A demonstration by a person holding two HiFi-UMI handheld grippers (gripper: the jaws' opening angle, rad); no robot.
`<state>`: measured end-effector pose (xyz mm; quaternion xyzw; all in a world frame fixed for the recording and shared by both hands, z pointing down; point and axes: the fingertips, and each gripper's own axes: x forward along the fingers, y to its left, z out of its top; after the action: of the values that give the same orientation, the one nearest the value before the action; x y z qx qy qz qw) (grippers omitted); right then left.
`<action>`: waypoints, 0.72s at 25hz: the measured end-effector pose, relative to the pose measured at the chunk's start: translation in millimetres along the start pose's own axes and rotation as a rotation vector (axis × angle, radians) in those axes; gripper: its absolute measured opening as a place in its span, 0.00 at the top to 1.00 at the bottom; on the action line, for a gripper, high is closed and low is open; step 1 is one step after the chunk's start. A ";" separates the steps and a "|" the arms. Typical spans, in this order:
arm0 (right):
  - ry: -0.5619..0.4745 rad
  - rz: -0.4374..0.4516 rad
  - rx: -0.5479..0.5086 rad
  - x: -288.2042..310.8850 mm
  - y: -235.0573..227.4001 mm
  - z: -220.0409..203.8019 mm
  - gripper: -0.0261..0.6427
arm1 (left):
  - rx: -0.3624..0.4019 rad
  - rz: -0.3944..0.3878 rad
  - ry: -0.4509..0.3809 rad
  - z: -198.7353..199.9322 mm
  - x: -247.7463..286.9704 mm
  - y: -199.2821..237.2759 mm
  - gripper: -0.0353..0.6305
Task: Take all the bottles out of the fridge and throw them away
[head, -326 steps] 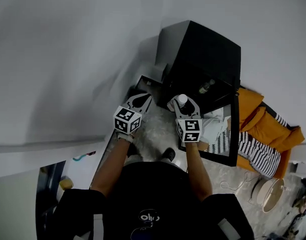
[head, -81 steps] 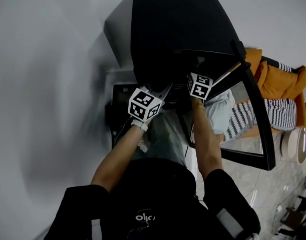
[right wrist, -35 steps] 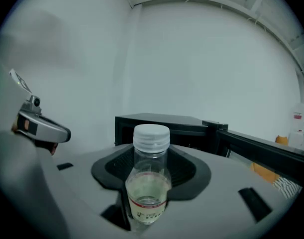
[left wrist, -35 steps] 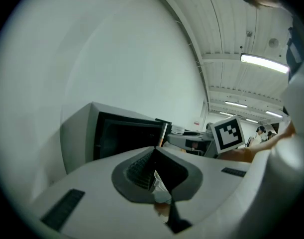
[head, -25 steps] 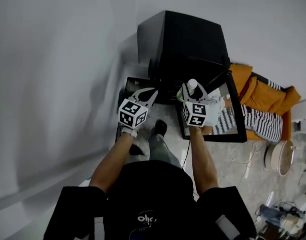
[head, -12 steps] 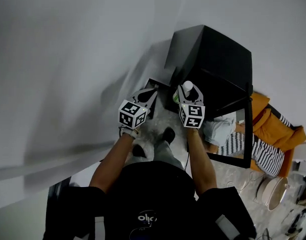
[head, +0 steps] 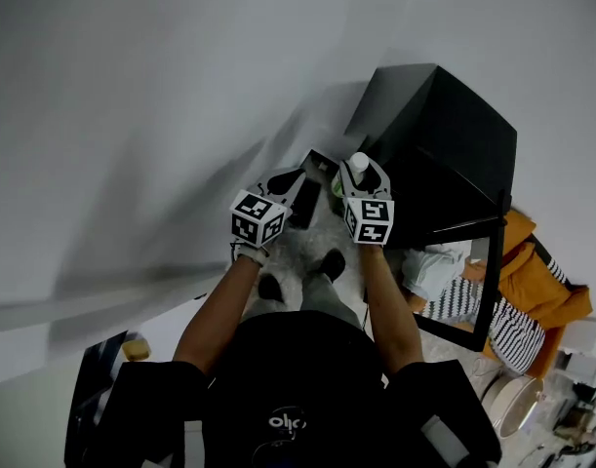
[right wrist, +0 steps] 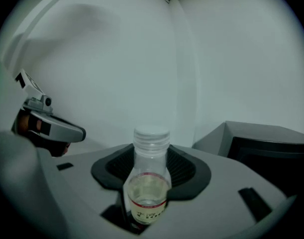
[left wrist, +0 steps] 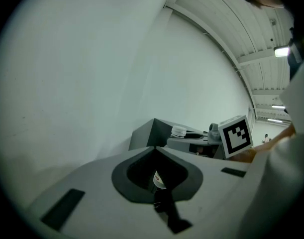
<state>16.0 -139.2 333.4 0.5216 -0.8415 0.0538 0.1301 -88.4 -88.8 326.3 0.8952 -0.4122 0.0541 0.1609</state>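
The right gripper [head: 360, 166] has its jaws closed partway on a small clear plastic bottle [right wrist: 149, 185]. The bottle stands upright between them, its white screw cap above the jaw tops. It holds a little pale liquid and wears a white label with a red band.

Just to that gripper's left, at about the same height, the left gripper [left wrist: 154, 151] has its jaw tips brought together and grips nothing. Through the oval gap behind its tips a scrap of white label with a red band shows against the dark below. Whether that belongs to another bottle cannot be told.

Just ahead of both grippers and lower down sits a dark open-topped container [head: 315, 162], against the white wall [head: 161, 96]. To the right of the right gripper stands the black fridge [head: 449, 130]. Its glass-fronted door [head: 481, 291] is swung open on the side nearer the person. Beyond the door, further right, lies an orange garment [head: 546, 286] with a striped cloth [head: 497, 320] beside it.
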 end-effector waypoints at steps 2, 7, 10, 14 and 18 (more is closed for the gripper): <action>0.008 0.012 -0.003 4.7 3.4 -1.8 0.66 | -0.007 0.007 0.001 -2.3 -0.8 3.6 0.94; 0.032 0.043 -0.007 20.3 6.7 -16.1 0.66 | -0.026 0.017 0.017 -14.2 5.0 10.9 0.94; 0.059 0.061 0.000 31.0 7.9 -34.9 0.66 | -0.046 0.022 0.039 -32.0 9.9 16.4 0.94; 0.092 0.089 0.004 48.6 12.2 -59.4 0.66 | -0.074 0.036 0.073 -59.2 14.4 28.0 0.94; 0.121 0.116 0.019 66.8 13.7 -89.7 0.66 | -0.099 0.055 0.121 -93.0 23.0 38.4 0.94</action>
<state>-9.9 -170.5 438.5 0.4689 -0.8603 0.1008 0.1726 -99.0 -97.7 428.5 0.8695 -0.4283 0.0921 0.2281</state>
